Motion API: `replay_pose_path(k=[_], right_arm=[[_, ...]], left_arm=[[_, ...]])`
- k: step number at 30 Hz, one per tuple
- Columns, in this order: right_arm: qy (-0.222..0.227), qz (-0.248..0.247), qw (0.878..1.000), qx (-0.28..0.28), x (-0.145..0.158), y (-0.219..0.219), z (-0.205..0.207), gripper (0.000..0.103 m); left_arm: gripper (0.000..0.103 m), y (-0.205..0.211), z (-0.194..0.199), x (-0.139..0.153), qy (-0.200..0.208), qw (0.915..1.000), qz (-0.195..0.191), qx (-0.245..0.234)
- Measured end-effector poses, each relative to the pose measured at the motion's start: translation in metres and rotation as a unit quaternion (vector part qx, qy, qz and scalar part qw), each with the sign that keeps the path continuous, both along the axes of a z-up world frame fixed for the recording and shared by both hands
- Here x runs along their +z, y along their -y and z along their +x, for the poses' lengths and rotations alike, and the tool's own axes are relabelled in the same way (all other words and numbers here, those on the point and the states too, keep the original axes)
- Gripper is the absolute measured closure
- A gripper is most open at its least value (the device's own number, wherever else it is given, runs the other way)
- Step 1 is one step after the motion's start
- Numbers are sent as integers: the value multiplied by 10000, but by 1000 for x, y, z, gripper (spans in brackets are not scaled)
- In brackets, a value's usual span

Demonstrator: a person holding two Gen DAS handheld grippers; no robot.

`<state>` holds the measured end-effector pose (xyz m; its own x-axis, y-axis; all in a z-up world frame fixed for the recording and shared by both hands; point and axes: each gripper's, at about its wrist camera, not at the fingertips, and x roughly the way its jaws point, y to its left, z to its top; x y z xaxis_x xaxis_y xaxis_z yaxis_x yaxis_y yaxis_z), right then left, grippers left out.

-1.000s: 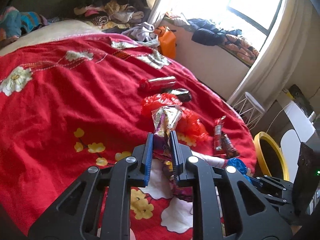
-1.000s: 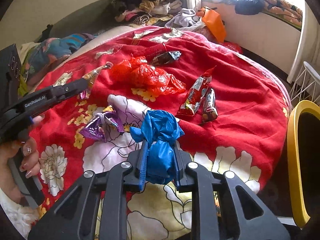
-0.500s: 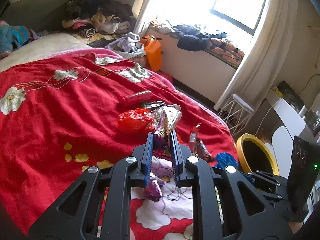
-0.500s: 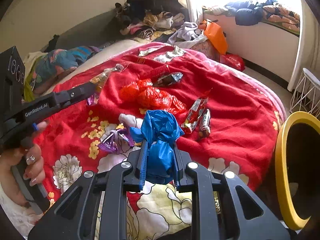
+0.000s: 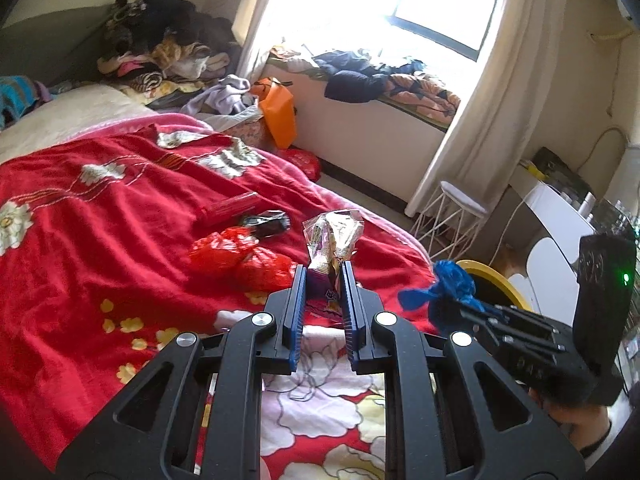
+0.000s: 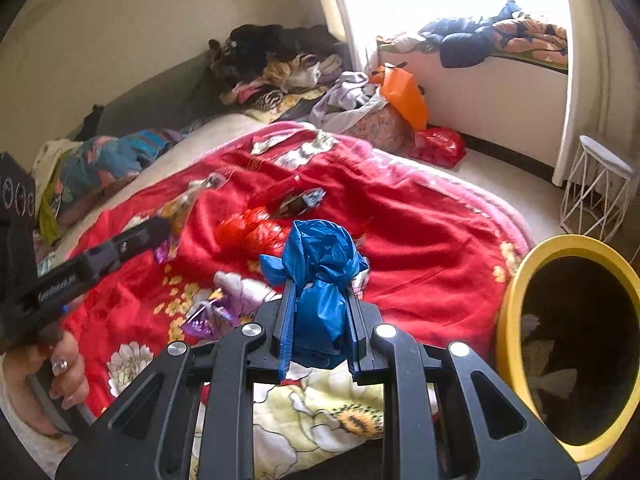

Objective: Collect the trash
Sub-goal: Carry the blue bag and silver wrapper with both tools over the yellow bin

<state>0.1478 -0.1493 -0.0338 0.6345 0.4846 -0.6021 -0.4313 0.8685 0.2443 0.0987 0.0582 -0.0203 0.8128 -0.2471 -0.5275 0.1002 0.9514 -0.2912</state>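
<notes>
Red floral blanket (image 6: 420,240) beside yellow bin (image 6: 508,320): right gripper (image 6: 320,312) clamping blue bag (image 6: 320,256), left gripper (image 5: 324,300) clamping snack wrapper (image 5: 332,236); next, likely release over bin.

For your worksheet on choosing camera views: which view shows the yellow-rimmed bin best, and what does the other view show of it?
The right wrist view: the yellow-rimmed bin shows its rim and dark inside, with something pale in it. The left wrist view shows only a sliver of rim behind the blue plastic bag held by the right gripper.
</notes>
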Motion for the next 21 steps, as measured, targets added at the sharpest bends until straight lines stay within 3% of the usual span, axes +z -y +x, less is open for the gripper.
replay_pose_path(k=[21], right_arm=[[101, 528, 9924, -1109, 15, 95, 18, 83]], left_arm=[[91, 57, -1, 12, 154, 9977, 173, -641]])
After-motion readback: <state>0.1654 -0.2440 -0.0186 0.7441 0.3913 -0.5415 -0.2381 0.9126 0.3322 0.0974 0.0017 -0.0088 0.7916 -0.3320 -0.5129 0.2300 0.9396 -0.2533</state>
